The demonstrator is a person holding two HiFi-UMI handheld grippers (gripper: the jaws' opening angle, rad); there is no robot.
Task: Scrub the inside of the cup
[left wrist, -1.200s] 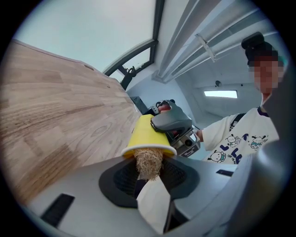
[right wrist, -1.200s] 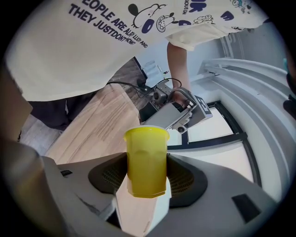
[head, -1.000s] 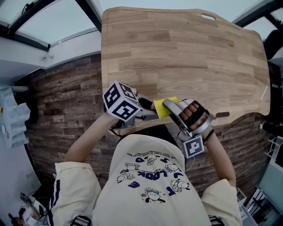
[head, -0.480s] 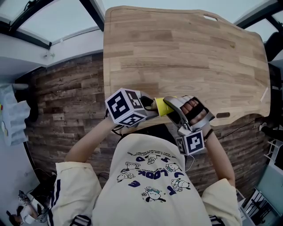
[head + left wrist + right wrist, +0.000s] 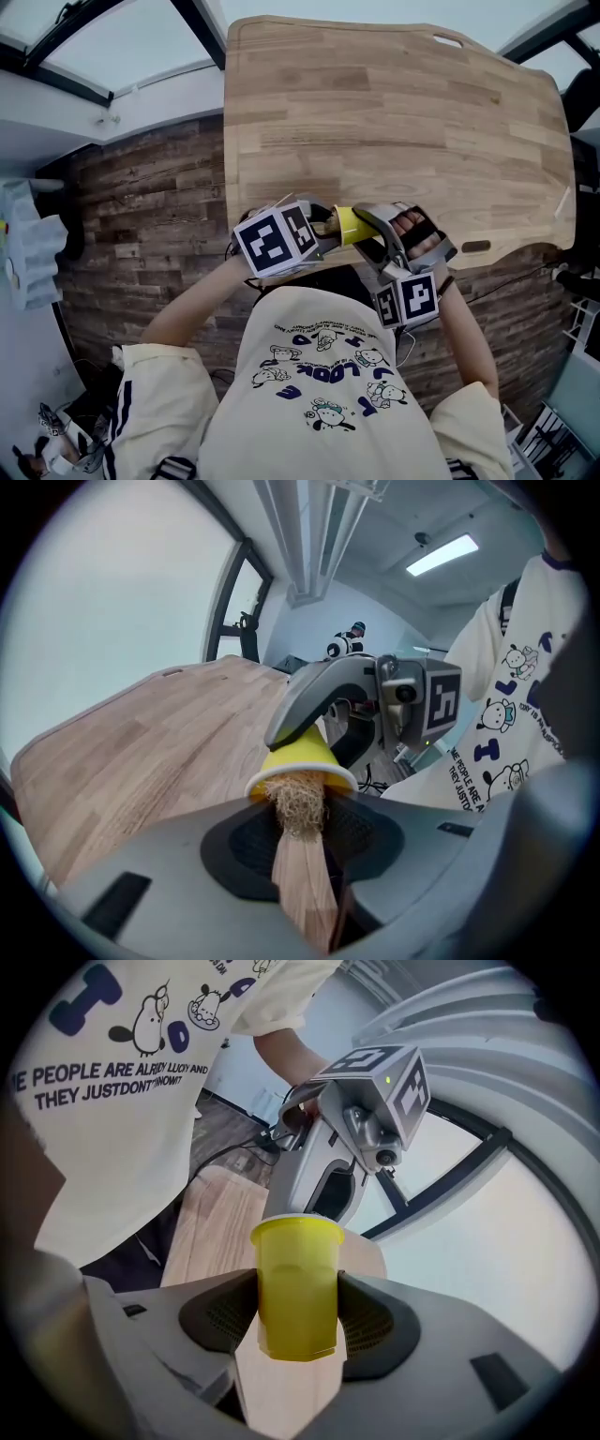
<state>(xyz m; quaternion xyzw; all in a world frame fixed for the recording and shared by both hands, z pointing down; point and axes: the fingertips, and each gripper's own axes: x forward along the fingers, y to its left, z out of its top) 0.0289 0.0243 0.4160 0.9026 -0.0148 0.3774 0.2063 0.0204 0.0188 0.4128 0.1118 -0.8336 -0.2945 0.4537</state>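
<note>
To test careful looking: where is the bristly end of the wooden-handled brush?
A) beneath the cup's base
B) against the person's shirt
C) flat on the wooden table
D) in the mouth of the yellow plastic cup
D: in the left gripper view the fibre end of the wooden-handled brush sits in the open mouth of the yellow plastic cup, which the right tool grips.

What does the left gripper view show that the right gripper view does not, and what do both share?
Only the left gripper view: a wooden-handled brush clamped in the left gripper's jaws, its straw-like bristles at the mouth of the yellow cup.
Only the right gripper view: the cup's full side wall and base, squeezed between the right gripper's jaws.
Both: the cup, the wooden table and the person's printed shirt.
</note>
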